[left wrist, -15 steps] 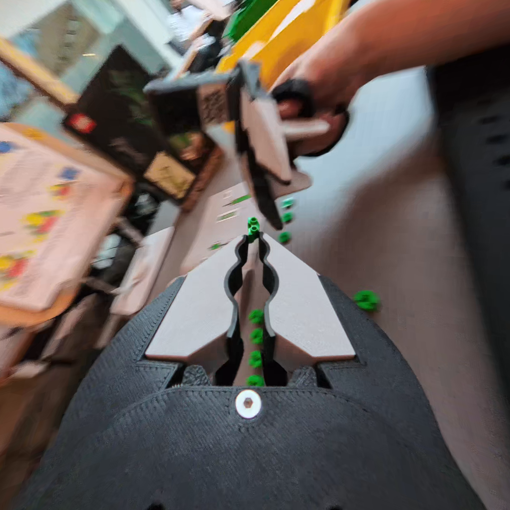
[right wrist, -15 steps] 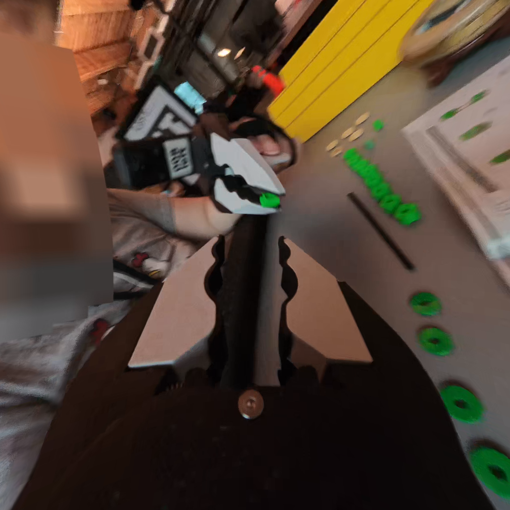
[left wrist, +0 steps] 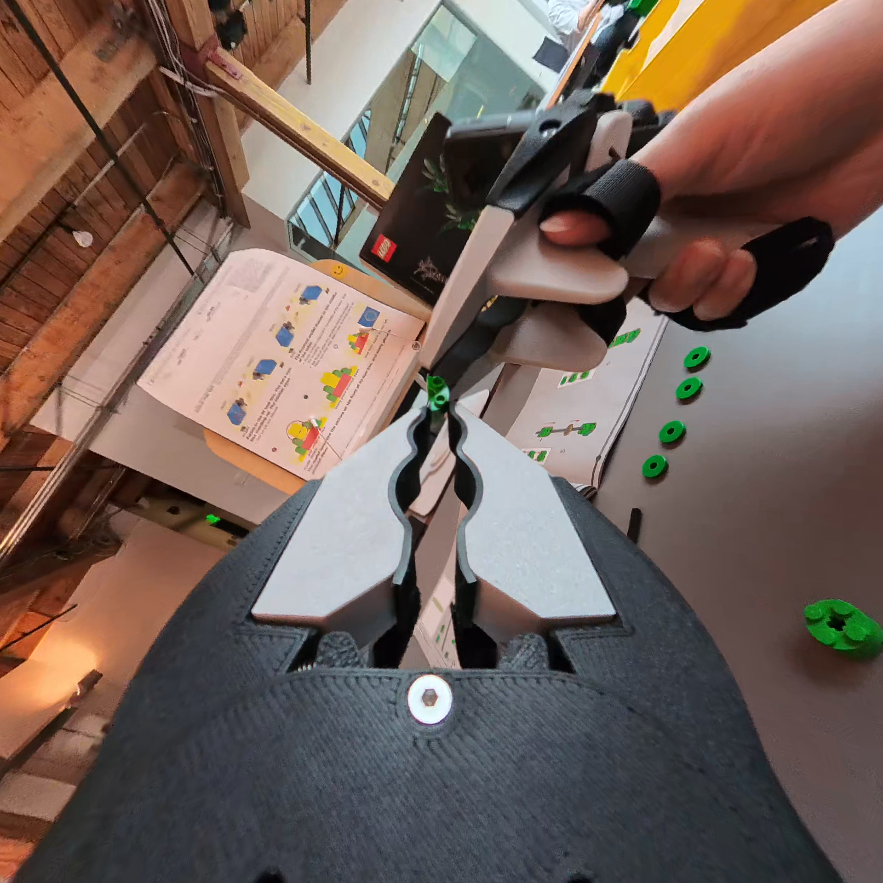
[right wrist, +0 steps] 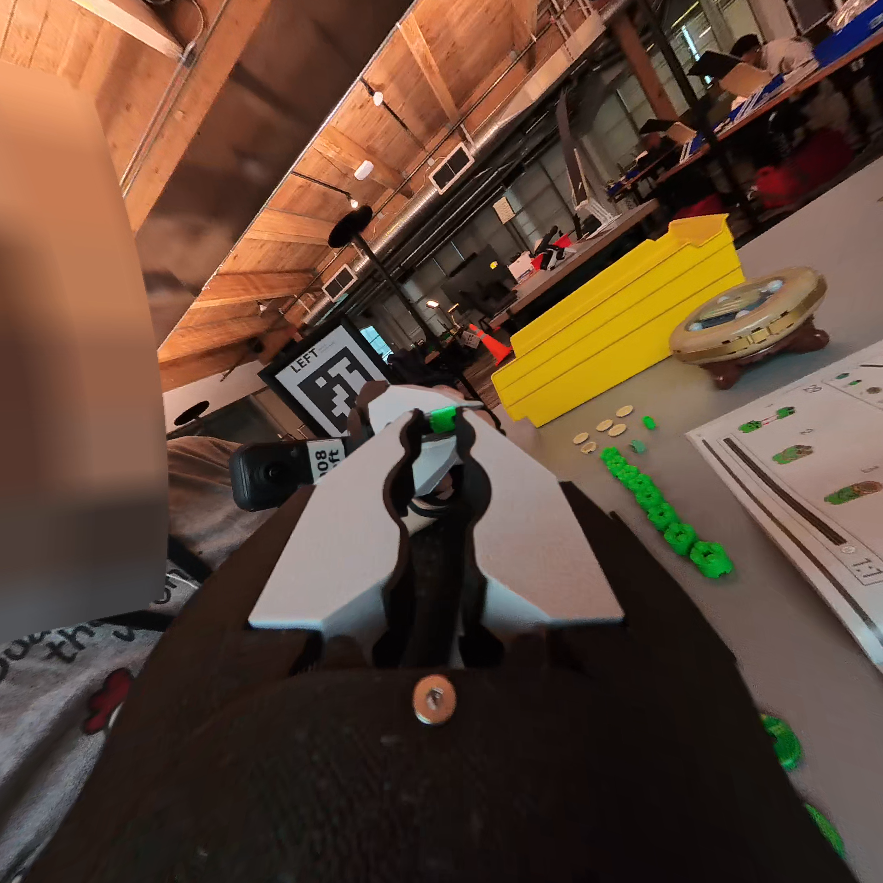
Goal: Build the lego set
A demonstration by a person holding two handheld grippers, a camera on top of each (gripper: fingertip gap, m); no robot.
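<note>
tools: 2 [left wrist: 437, 406] [right wrist: 442, 420] | flat green rings in a row: 4 [left wrist: 671, 431] | tan round pieces: 4 [right wrist: 604, 425] | yellow bins: 1 [right wrist: 621, 329] | open instruction booklets: 1 [right wrist: 812, 473] | black axle rods: 1 [left wrist: 634, 523]

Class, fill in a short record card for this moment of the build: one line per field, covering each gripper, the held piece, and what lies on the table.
left gripper: shut on a small green piece, raised off the table
right gripper: tips at the same green piece, grip unclear
loose pieces: green rings in a line; row of green round bricks; tan discs
paper: instruction booklet open
container: yellow bin
surface: grey table
</note>
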